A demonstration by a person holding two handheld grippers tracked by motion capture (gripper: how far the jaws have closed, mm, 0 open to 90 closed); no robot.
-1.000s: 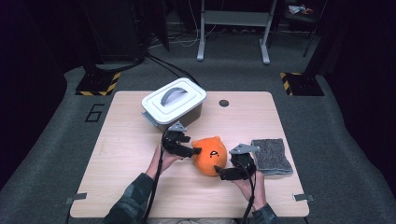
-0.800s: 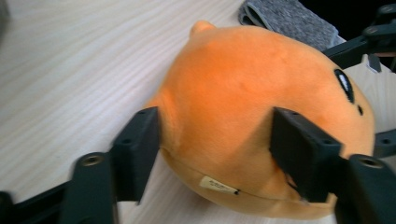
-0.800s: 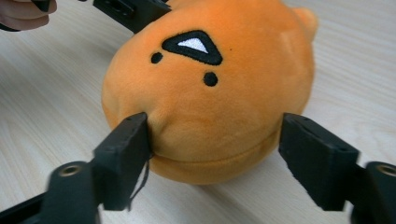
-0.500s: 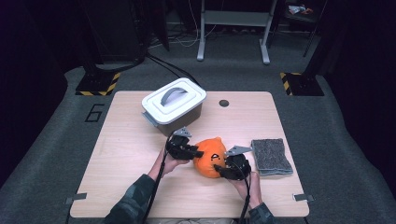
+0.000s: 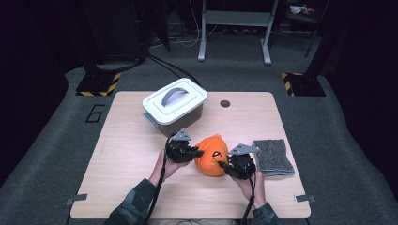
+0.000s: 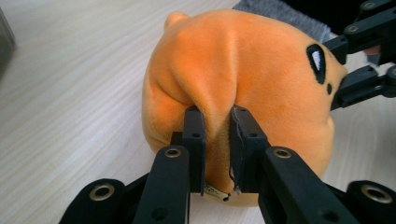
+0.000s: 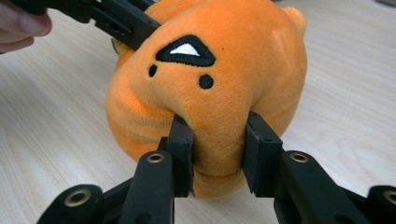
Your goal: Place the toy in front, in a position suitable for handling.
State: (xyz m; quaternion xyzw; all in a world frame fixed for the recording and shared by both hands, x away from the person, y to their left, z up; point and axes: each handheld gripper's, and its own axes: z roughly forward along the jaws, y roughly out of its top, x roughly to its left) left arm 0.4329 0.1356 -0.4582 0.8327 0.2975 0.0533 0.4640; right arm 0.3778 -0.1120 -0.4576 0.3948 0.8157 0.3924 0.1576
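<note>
Both grippers, left [image 6: 215, 126] and right [image 7: 217, 135], were clamped on the orange plush pumpkin [image 5: 212, 155]; lidded bin [image 5: 174, 105] wasn't opened yet.

Dim room, grey carpet floor [image 5: 56, 140]; metal stand legs [image 5: 234, 28] behind wooden table [image 5: 126, 150].

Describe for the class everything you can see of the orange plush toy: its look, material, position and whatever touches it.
The orange plush toy is a rounded, soft, velvety pumpkin-like figure with black embroidered marks, one a triangle with a white centre, and a small nub on top. It lies on the wooden table, between the lidded white box and the grey cloth. The left gripper pinches a fold of its fabric; the right gripper squeezes a thicker bulge on the opposite side.
</note>
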